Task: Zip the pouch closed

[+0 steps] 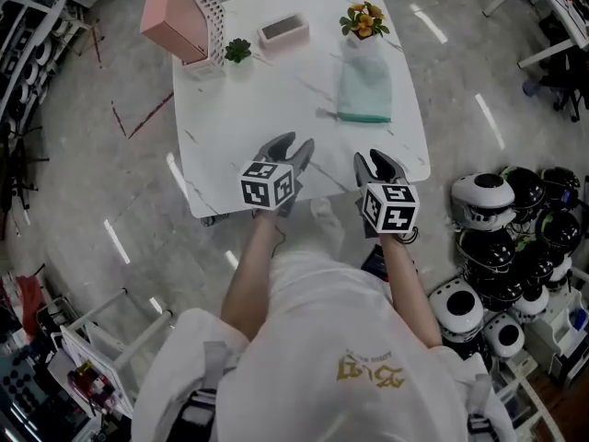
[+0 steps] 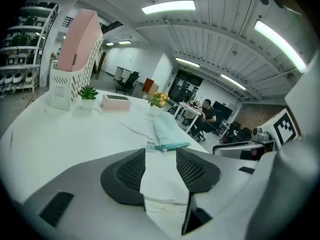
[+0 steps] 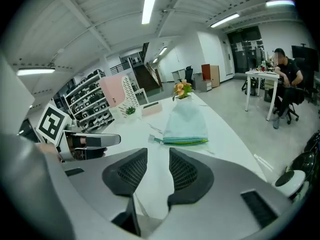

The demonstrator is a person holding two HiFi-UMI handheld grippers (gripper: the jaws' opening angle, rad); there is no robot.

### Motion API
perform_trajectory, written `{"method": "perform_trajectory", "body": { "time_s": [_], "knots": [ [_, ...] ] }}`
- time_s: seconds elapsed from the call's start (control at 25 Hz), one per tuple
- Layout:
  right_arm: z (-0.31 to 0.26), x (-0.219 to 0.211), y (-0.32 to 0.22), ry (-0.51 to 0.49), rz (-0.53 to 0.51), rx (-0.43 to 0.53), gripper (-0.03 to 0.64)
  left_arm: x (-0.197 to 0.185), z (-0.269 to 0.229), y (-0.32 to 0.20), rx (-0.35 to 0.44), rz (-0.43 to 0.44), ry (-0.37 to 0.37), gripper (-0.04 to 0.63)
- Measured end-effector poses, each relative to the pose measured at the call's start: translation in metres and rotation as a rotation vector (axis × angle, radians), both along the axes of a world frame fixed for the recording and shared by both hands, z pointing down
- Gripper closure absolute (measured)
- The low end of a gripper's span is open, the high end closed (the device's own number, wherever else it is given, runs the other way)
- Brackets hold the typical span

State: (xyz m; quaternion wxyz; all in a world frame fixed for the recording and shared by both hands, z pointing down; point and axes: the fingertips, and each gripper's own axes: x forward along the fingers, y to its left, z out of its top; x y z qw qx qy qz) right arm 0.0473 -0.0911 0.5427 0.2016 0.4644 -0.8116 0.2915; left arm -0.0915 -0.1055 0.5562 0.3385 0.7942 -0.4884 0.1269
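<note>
The left gripper [image 1: 293, 147] and the right gripper [image 1: 375, 160] hover side by side over the near edge of the white table [image 1: 276, 99]. Each has its jaws apart, and only bare tabletop shows between them.

Beyond them, nearer the right gripper's side, the pouch [image 1: 365, 87] lies flat on the table, well apart from both grippers. It is pale mint fabric, narrowing toward its far end. A darker teal zipper band [image 3: 182, 141] runs along the near edge, with a small pull [image 3: 152, 140] at its left end. From the right gripper view the band shows a yellow-green streak along its middle, but whether the zip is open or shut cannot be made out.

Just behind the pouch stands a small pot of orange flowers [image 1: 364, 21]. To its left are a flat pink case [image 1: 282, 30], a little green plant [image 1: 237, 51] and a pink file holder [image 1: 184, 12], whose top the head view cuts off.
</note>
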Motion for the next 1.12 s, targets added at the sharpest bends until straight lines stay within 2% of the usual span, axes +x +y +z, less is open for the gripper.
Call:
{"method": "perform_trajectory", "body": {
  "time_s": [0.36, 0.6, 0.88, 1.12],
  "knots": [
    [0.038, -0.020, -0.026, 0.080, -0.027, -0.061, 0.472, 0.012, 0.035, -0.033, -0.063, 0.176, -0.085, 0.400],
    [0.057, -0.039, -0.049, 0.090, -0.047, -0.084, 0.480, 0.012, 0.050, -0.064, -0.049, 0.243, -0.154, 0.400],
    [0.069, -0.054, -0.058, 0.105, -0.050, -0.091, 0.486, 0.031, 0.058, -0.072, -0.027, 0.363, -0.216, 0.400],
    [0.080, -0.063, -0.064, 0.175, -0.084, -0.071, 0.491, 0.038, 0.068, -0.079, -0.031, 0.391, -0.231, 0.400]
  ]
}}
